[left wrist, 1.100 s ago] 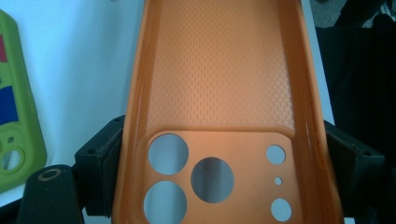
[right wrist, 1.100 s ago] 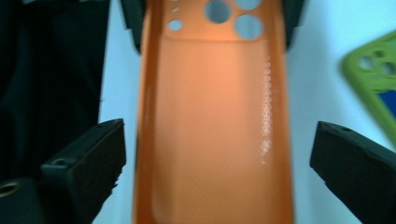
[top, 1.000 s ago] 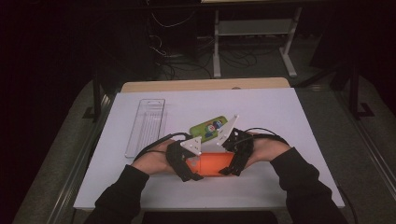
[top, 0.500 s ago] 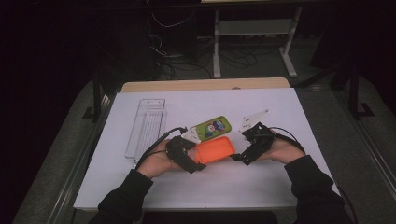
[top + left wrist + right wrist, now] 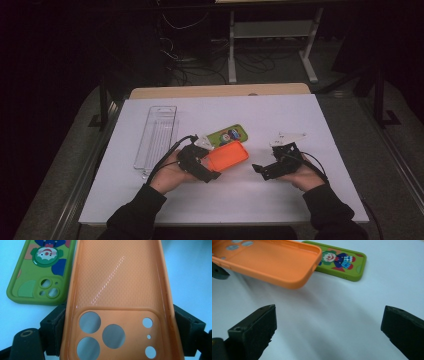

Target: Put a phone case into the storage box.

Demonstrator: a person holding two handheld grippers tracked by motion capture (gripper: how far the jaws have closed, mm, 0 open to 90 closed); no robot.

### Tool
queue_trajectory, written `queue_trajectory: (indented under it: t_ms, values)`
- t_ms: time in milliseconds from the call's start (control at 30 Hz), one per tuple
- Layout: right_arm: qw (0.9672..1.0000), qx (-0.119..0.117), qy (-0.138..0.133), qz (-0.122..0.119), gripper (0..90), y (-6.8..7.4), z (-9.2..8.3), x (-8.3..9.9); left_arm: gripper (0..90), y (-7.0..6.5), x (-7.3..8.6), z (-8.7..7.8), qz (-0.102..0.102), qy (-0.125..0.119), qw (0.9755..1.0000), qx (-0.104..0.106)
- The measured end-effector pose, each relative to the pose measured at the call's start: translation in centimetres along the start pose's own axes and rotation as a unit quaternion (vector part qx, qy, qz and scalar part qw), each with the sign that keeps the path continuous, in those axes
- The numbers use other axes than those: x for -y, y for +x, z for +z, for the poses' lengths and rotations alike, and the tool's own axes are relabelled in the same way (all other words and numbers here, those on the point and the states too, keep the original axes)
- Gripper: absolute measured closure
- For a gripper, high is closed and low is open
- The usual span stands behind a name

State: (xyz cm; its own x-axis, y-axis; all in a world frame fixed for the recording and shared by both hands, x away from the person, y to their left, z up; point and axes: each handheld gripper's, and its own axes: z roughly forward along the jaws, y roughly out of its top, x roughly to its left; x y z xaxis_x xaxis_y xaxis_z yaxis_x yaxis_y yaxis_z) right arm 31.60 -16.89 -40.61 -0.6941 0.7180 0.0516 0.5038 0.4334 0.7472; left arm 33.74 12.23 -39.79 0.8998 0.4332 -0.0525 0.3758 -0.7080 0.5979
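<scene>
An orange phone case (image 5: pixel 228 155) lies hollow side up, and my left gripper (image 5: pixel 212 165) is shut on its camera-hole end. In the left gripper view both black jaws press the long sides of the orange case (image 5: pixel 117 290), so the left gripper (image 5: pixel 118 333) holds it just above the white table. A green cartoon-printed phone case (image 5: pixel 228 135) lies flat behind it, also seen as the green case (image 5: pixel 37 272) (image 5: pixel 342 260). My right gripper (image 5: pixel 258 170) sits to the right, apart from both cases. Its jaws stand wide open over bare table, with the right gripper (image 5: pixel 329 332) holding nothing and the orange case (image 5: pixel 274 262) ahead of it.
A clear plastic tray (image 5: pixel 156 135) lies lengthwise at the left of the white tabletop (image 5: pixel 300 115). A wooden strip (image 5: pixel 220 91) borders the far edge. Dark floor, cables and a desk frame lie beyond.
My right gripper has drawn away from the orange case to the right and slightly down. The left gripper keeps the case, which now points away to the right.
</scene>
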Motion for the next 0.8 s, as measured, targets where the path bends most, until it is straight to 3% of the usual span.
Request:
queue_trajectory:
  t_ms: [33,67,100,167,200,233,433,567,800]
  values:
    - [1.0,0.008,-0.001,0.001,0.0,0.2,-0.1,0.2,15.9,0.1,0.0,0.0,0.0,0.0,1.0,-0.001]
    - [0.9999,0.014,-0.005,0.001,0.0,0.3,-0.1,0.4,15.9,-0.1,0.0,0.1,-0.015,-0.011,0.9998,-0.004]
    - [0.9998,0.018,-0.007,0.004,0.0,0.5,-0.1,0.6,15.9,0.1,0.1,-0.1,-0.009,-0.001,0.9999,-0.006]
    - [0.9996,0.025,-0.012,0.01,0.0,0.9,-0.1,1.1,15.9,0.1,0.1,0.0,-0.021,-0.007,0.9997,-0.008]
    - [0.9995,0.024,-0.013,0.014,0.0,1.1,0.0,1.4,15.9,0.3,0.1,-0.2,-0.013,0.002,0.9999,-0.006]
    - [0.9995,0.026,-0.013,0.011,0.0,1.3,0.2,1.6,15.9,0.3,0.2,-0.1,-0.02,-0.003,0.9998,-0.005]
    - [0.9997,0.013,-0.02,0.007,0.0,1.4,1.2,1.5,15.8,0.5,0.1,-0.3,-0.018,-0.001,0.9998,-0.008]
    - [0.9992,0.015,-0.032,0.019,0.0,1.3,1.3,1.4,15.8,0.4,0.2,-0.3,-0.022,-0.003,0.9997,-0.008]
    - [0.9987,0.028,-0.043,0.003,0.0,1.7,1.3,1.2,15.8,0.2,0.1,-0.3,-0.018,-0.004,0.9998,-0.009]
